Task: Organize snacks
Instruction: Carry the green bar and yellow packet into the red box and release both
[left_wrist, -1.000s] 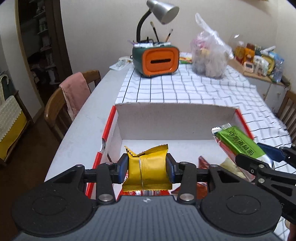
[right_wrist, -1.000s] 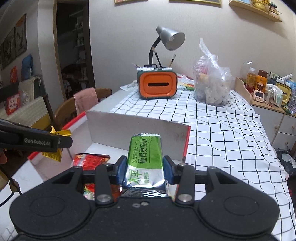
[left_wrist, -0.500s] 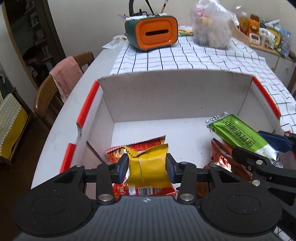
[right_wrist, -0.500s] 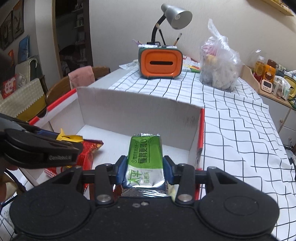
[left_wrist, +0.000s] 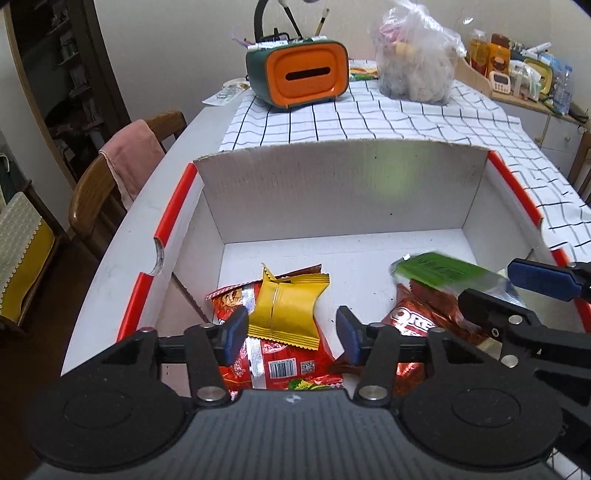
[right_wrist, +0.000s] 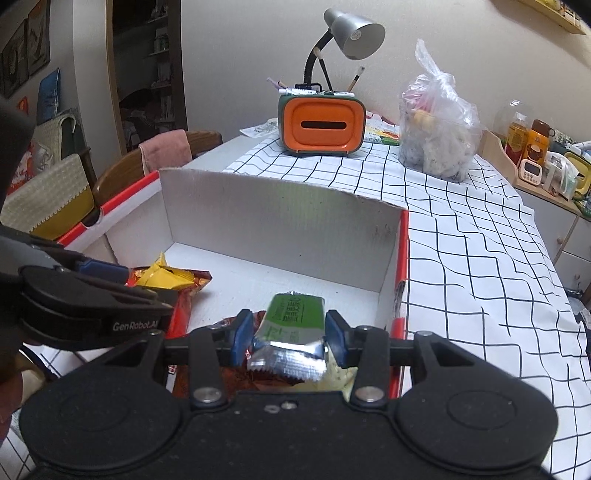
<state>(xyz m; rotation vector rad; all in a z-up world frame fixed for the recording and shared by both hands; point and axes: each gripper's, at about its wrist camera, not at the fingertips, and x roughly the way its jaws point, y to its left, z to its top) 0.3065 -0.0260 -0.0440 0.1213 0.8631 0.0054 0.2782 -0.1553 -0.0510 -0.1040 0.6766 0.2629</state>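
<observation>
A white cardboard box (left_wrist: 332, 192) with red rims holds the snacks. My left gripper (left_wrist: 291, 338) is low inside it and its jaws are opening. The yellow packet (left_wrist: 284, 306) lies between them on a red chip packet (left_wrist: 280, 365), with a gap at the right pad. My right gripper (right_wrist: 289, 334) is shut on a green and silver packet (right_wrist: 291, 317) just above the box floor near the right wall. In the left wrist view that green packet (left_wrist: 439, 271) is blurred, above a red Oreo packet (left_wrist: 417, 321). The right wrist view shows the yellow packet (right_wrist: 166, 277) at the left.
Beyond the box, on the checked cloth (left_wrist: 369, 114), stand an orange-fronted holder (left_wrist: 306, 75) with pens and a filled plastic bag (left_wrist: 413, 66). A desk lamp (right_wrist: 354, 29) rises behind. A wooden chair (left_wrist: 129, 162) with a pink cloth stands at the table's left.
The left jaws have spread off the yellow packet, which now rests on the red packet. Both grippers have sunk lower into the box; the green packet stays gripped.
</observation>
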